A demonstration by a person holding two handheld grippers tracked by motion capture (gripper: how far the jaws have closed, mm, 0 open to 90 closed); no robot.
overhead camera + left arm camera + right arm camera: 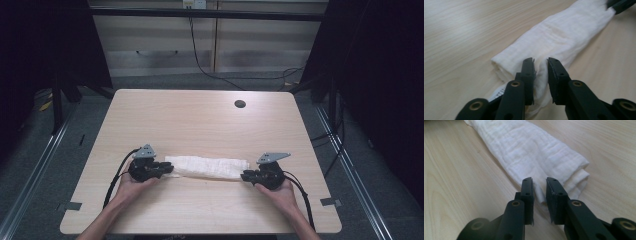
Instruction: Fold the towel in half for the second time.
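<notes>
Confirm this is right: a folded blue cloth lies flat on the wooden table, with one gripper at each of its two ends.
The colour is wrong. The cloth is white, as the high view shows; both gripper views agree. The rest stands: it lies folded and flat on the wooden table, with the left gripper at one end and the right gripper at the other.

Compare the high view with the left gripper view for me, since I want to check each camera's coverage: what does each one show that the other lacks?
High view: the whole table with its round hole, both hands, the floor and the cables behind.

Left gripper view: a gap between the left gripper fingers with cloth lying in it, plus a small label at the cloth's near end.

Both: the folded white cloth on the wooden top, with the right gripper at its far end.
</notes>
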